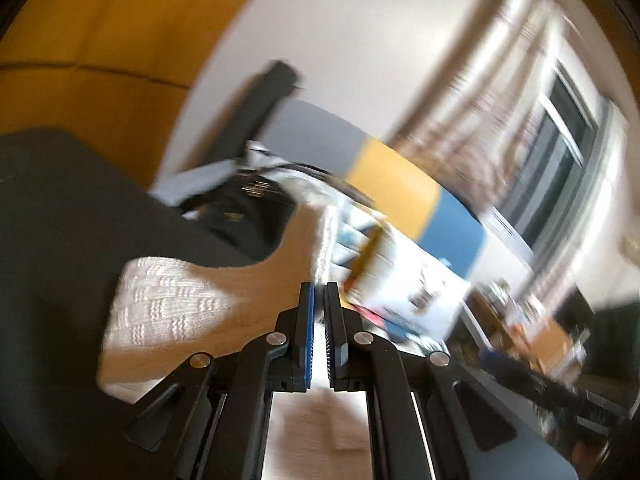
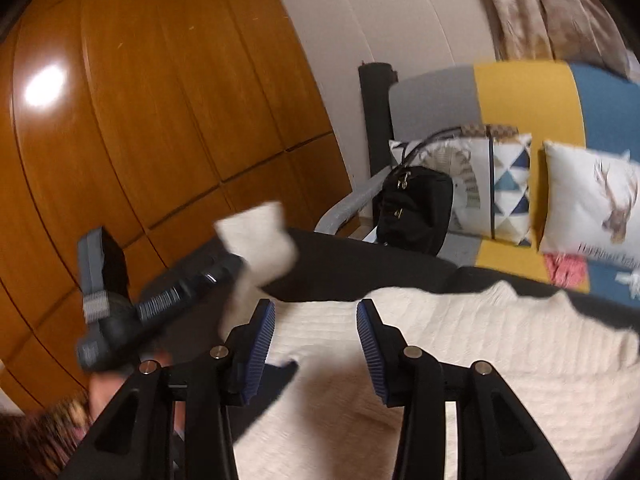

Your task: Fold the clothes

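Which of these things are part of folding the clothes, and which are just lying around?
Part of the job:
- cream knit sweater
- left gripper, shut on a corner of it
- right gripper, open above it

Just lying about:
- black handbag
- triangle-print cushion
- deer-print cushion

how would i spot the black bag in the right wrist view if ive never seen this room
Find the sofa with grey, yellow and blue panels against the pale wall. At its grey end, beside the triangle-patterned cushion, sits the black bag. It is the only dark, boxy thing among the pale cushions, with gold clasps and thin straps arching over its top.
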`<state>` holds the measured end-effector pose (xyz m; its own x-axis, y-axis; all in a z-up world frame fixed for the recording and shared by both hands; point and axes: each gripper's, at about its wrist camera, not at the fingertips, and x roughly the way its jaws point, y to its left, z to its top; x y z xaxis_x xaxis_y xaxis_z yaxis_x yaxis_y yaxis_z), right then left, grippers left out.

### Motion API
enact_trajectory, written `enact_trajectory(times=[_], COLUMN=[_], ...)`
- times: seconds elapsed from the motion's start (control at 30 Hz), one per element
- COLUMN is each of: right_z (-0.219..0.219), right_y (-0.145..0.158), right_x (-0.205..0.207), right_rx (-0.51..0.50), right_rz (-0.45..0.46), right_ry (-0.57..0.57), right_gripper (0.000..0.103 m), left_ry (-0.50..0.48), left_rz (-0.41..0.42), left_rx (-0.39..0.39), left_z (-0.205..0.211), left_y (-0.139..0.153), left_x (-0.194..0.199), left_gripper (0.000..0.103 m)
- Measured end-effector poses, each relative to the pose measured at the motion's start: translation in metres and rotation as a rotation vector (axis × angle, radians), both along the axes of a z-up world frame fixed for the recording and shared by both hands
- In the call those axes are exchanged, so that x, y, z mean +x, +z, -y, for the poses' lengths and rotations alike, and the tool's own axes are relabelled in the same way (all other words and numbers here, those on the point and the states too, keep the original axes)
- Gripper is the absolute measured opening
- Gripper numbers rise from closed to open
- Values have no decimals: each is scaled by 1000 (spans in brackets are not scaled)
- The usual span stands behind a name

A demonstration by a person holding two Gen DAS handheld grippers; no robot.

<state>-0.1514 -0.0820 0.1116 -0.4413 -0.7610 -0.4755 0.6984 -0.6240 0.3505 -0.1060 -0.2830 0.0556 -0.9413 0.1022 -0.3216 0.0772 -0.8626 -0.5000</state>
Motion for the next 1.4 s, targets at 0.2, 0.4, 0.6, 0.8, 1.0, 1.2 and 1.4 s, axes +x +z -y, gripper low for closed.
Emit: enact_trajectory(times=[0.2,0.4,0.6,0.8,1.0,1.2,1.4], right_z=[-53,-109,-128,-127,-92,-86,-98], right_y=[-54,-111,-135,-151,-153,-110,-60], right_x=[-40,-68,-68,-66,-69,-64,-68], right_rx=[-103,-225,-159,-175,-53,-45,-118], right_rz=[282,547,616,651,622,460,375], right_ry=[-128,-224,-297,-260,-204,-195,-203], right_gripper=[47,52,52,48,7,6,6], left_ry=[-194,-300,-321,-229,-142,-88,-72], left_rz=[67,138,184,232,264,252,334], left_rx=[-72,-150,-188,-113,-51,14,76], left_z=[-96,-151,-165,-136,-114,-95,-75], left_y=[-24,-52,-67,-79,-89,-95,-104], left_x=[-25,-23,-13,4,24,40,25], left_gripper=[4,0,0,0,29,63,63])
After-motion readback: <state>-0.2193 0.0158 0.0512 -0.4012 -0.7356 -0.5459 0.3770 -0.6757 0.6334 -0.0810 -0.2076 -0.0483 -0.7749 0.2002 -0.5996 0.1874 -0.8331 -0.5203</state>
